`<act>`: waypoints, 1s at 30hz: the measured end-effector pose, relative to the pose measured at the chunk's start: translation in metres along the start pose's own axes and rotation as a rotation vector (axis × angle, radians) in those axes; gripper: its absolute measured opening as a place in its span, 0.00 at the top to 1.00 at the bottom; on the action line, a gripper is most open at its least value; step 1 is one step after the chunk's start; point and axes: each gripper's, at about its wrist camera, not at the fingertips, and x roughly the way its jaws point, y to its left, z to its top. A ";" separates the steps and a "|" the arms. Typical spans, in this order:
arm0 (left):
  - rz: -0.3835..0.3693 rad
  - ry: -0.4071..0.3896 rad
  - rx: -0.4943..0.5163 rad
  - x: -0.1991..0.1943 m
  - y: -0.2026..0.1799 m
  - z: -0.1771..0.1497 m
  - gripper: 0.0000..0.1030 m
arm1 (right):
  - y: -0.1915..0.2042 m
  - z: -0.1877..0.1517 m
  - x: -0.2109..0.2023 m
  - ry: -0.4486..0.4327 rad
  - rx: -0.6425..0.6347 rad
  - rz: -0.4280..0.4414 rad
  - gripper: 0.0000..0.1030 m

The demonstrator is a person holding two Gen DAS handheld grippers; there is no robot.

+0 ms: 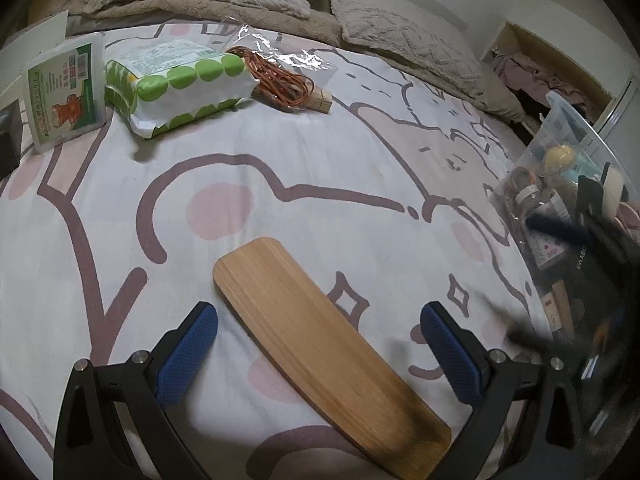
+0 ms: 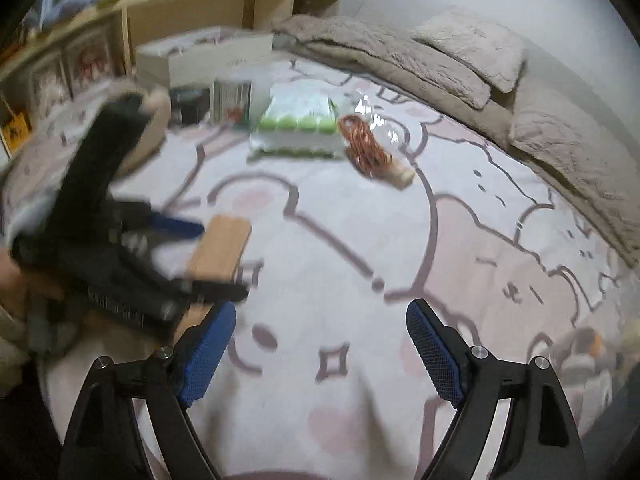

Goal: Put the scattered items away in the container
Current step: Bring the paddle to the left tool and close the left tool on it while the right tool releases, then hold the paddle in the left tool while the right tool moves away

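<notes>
A flat bamboo board (image 1: 320, 344) lies on the patterned bed sheet between the open jaws of my left gripper (image 1: 320, 340); it also shows in the right wrist view (image 2: 220, 252). Farther back lie a green-dotted tissue pack (image 1: 176, 88), a coil of orange cord (image 1: 280, 80) on a wooden block, and a white card pack (image 1: 66, 92). The clear plastic container (image 1: 576, 216) with several items stands at the right. My right gripper (image 2: 320, 344) is open and empty above the sheet; the left gripper appears blurred at its left (image 2: 120, 248).
Beige blankets and pillows (image 1: 240, 4) line the far edge of the bed. A wooden shelf unit (image 2: 160, 20) and a white box (image 2: 208, 56) stand beyond the bed. A dark object (image 1: 8, 140) sits at the far left.
</notes>
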 end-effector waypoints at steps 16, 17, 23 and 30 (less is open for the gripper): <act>0.012 -0.005 0.018 0.000 -0.001 -0.001 0.02 | -0.081 0.113 0.113 -0.082 0.298 -0.052 0.37; 0.014 -0.005 0.020 0.000 -0.002 -0.001 0.02 | -0.085 0.116 0.120 -0.076 0.314 -0.057 0.37; 0.008 -0.005 0.011 0.002 -0.002 0.000 0.02 | -0.108 0.125 0.157 -0.065 0.464 0.013 0.37; 0.006 -0.007 0.008 0.002 -0.002 0.001 0.02 | -0.085 0.121 0.155 -0.040 0.376 0.099 0.89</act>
